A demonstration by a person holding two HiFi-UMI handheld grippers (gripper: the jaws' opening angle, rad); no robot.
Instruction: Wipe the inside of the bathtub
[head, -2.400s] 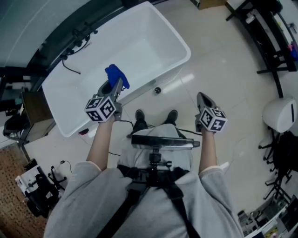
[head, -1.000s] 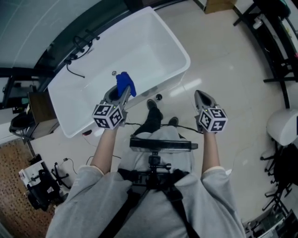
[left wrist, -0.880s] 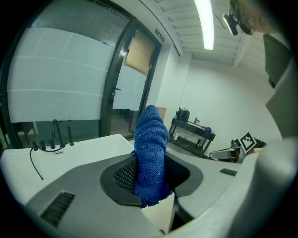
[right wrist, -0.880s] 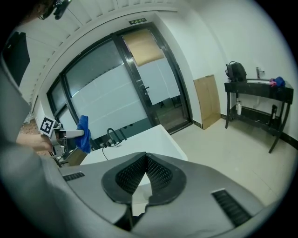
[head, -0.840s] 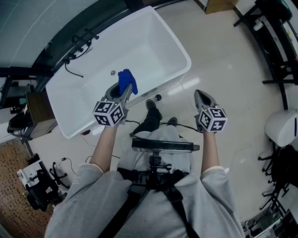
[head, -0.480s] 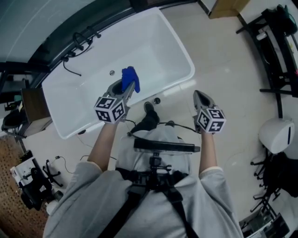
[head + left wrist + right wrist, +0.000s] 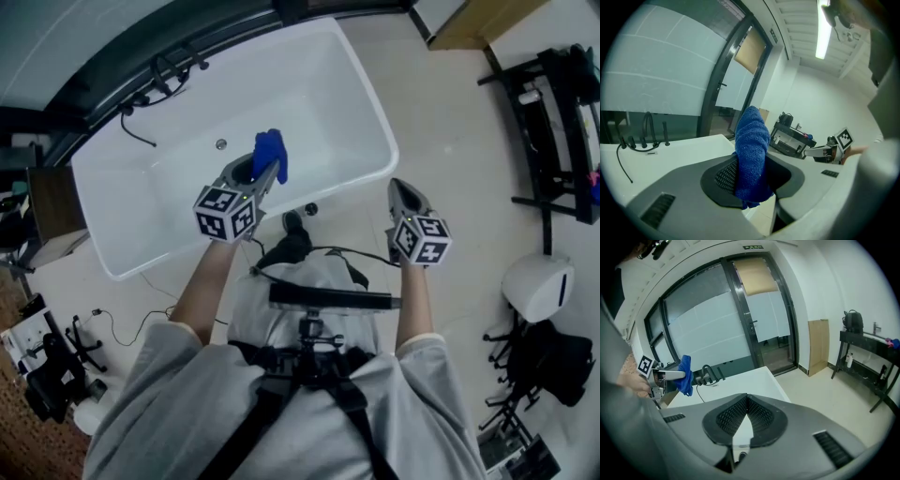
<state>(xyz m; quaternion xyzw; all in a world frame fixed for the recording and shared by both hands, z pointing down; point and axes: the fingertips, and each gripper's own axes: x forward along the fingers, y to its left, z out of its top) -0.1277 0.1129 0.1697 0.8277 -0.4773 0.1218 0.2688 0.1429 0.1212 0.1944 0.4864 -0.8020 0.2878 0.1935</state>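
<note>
**Cloth poised over the tub, wiping not yet begun**

The white bathtub [image 7: 330, 86] lies slantwise on the pale floor [image 7: 450, 141], and its basin is bare. The person stands just beside its near rim. The left gripper [image 7: 262, 174] hovers over the near middle of the basin with its jaws clamped on a blue cloth [image 7: 271, 153]. The cloth stands up from the pads in a folded bunch, with a short end hanging below. It is in the air, clear of every surface of the tub. The right gripper [image 7: 746, 401] hangs over the floor to the right of the tub, well apart from it. Its jaws are pressed together at the tips with nothing between them. A small drain [image 7: 221, 144] sits in the tub's bottom towards the left end, and dark tap fittings [image 7: 159, 75] stand on the ledge beyond.

The step in hand looks to be bringing the cloth down onto the inside surface. It will probably go best if the left gripper tilts so that the soft bunch, not the hard jaw tips, meets the enamel. A firm clamp matters, since drag along the wall will likely tug the cloth out of the pads. Long, overlapping strokes make sense, walls first and then the bottom, worked towards the drain. The far wall likely calls for a lean over the rim.
</note>
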